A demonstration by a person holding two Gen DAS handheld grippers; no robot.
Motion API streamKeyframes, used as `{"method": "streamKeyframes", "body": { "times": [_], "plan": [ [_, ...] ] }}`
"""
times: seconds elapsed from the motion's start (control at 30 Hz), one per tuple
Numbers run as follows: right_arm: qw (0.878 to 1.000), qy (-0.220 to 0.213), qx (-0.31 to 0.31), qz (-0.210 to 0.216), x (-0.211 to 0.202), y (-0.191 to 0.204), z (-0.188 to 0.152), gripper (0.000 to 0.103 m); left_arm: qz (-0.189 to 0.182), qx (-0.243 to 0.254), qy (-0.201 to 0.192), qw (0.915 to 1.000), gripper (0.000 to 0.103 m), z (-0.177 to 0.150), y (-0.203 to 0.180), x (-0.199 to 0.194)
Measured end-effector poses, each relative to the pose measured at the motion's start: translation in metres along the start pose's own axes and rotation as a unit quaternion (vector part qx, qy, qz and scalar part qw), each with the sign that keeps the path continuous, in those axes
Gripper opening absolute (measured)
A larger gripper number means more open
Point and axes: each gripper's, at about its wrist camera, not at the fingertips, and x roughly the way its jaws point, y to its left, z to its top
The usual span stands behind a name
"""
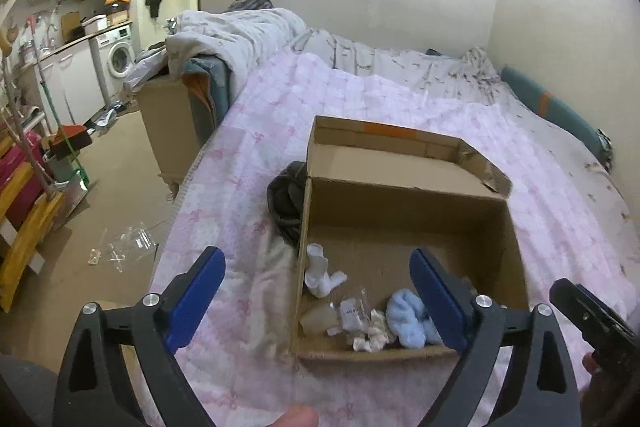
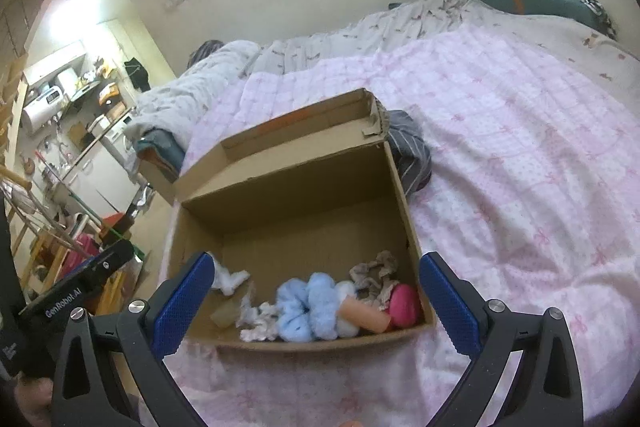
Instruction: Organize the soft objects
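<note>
Here the left gripper [image 1: 318, 291] hangs with its blue pads spread wide and nothing between them, and the right gripper [image 2: 316, 301] is likewise parted and empty. Just ahead of and below both sits an open cardboard box [image 1: 404, 195], its lid flap folded back on the far side, resting on a pink quilt [image 1: 420, 99] with a bow pattern that covers the bed. The soft things lie along the box's near wall, directly beyond the fingertips: a light blue fluffy scrunchie [image 2: 308, 307] in the middle, a pink rounded piece [image 2: 404, 305] in the corner toward the right gripper's right finger, a peach-coloured cylinder [image 2: 366, 315] lying on its side between them, a crumpled grey-brown cloth [image 2: 376, 271] just behind those, and white socks [image 1: 320, 271] toward the left corner, with a small clear packet [image 1: 354, 311] beside them. A dark striped garment [image 2: 408, 143] lies on the quilt outside the box, against its far corner. Farther ahead a grey-white duvet [image 1: 240, 35] is heaped at the bed's far end, and a teal bolster [image 1: 556, 107] runs along the wall to the right. Off to the left of the left gripper the floor drops away to a kitchen corner with a washing machine [image 1: 120, 55], white cabinets and cluttered shelves; clear plastic scraps [image 1: 128, 243] lie on the brown floor.
</note>
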Motion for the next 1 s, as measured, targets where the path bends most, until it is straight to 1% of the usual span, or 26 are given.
{"method": "streamKeyframes", "body": {
  "times": [0.1, 0.2, 0.27, 0.37, 0.4, 0.47, 0.57, 0.63, 0.77, 1.0],
  "plan": [
    [1.000, -0.001, -0.020, 0.002, -0.015, 0.008, -0.007, 0.103, 0.003, 0.018, -0.004, 0.9998, 0.093, -0.006, 0.005, -0.018],
    [0.999, -0.009, -0.042, -0.001, -0.031, 0.015, -0.014, 0.103, -0.003, 0.017, -0.006, 0.9998, 0.097, -0.012, 0.013, -0.033],
    [0.998, -0.016, -0.058, -0.007, -0.040, 0.019, -0.019, 0.103, -0.005, 0.017, -0.010, 0.9998, 0.098, -0.022, 0.018, -0.044],
    [0.997, -0.031, -0.074, -0.018, -0.048, 0.020, -0.030, 0.103, -0.001, 0.017, -0.012, 0.9998, 0.100, -0.037, 0.021, -0.052],
    [0.997, -0.030, -0.074, -0.020, -0.048, 0.019, -0.035, 0.103, 0.003, 0.018, -0.018, 0.9997, 0.102, -0.043, 0.023, -0.055],
    [0.997, -0.019, -0.075, -0.031, -0.043, 0.018, -0.043, 0.103, 0.017, 0.024, -0.031, 0.9991, 0.102, -0.052, 0.023, -0.059],
    [0.997, -0.014, -0.066, -0.028, -0.041, 0.017, -0.047, 0.103, 0.017, 0.032, -0.036, 0.9987, 0.102, -0.056, 0.020, -0.059],
    [0.996, -0.016, -0.075, -0.039, -0.040, 0.019, -0.048, 0.103, 0.017, 0.035, -0.025, 0.9989, 0.102, -0.057, 0.019, -0.055],
    [0.996, -0.014, -0.075, -0.040, -0.034, 0.019, -0.048, 0.103, 0.008, 0.037, -0.005, 0.9993, 0.102, -0.057, 0.018, -0.045],
    [0.995, -0.014, -0.082, -0.047, -0.031, 0.020, -0.050, 0.103, 0.000, 0.046, 0.003, 0.9989, 0.102, -0.059, 0.012, -0.039]
  ]
}}
